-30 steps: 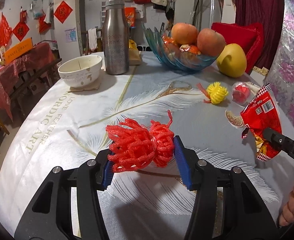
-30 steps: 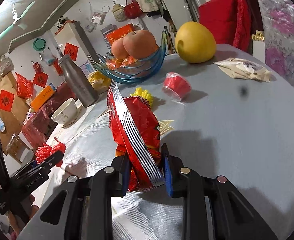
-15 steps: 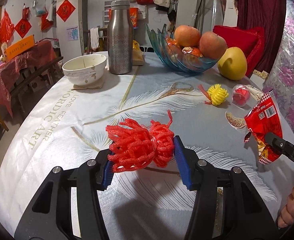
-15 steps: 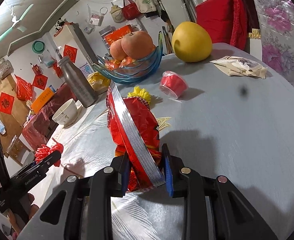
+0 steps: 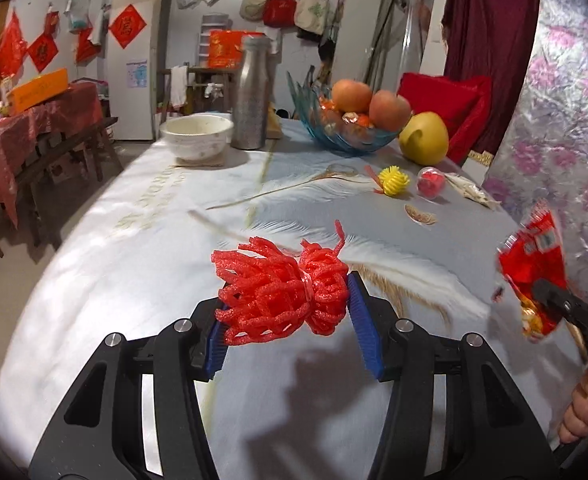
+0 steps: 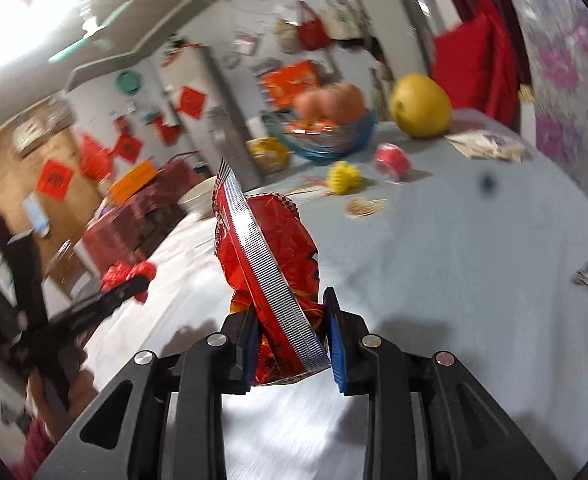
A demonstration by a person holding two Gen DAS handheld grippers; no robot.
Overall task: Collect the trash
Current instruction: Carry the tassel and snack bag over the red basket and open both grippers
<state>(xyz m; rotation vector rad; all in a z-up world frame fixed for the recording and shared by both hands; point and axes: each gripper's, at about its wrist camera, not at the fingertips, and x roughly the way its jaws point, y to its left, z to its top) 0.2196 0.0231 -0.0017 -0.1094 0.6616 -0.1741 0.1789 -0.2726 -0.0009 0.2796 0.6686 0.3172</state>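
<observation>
**With both grips full, mind the light loads**

While your left gripper (image 5: 290, 320) pinches the red foam net (image 5: 282, 292) between its jaws, your right gripper (image 6: 292, 346) clamps the red snack wrapper (image 6: 270, 268) by its lower end; through the blur it looks loosely caught, so a quick swing could shake it free

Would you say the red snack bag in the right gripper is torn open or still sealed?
Open. In the right wrist view, the red snack bag gapes at its top, one zigzag edge standing apart from the silver strip, while the right gripper pinches its lower end.
</observation>
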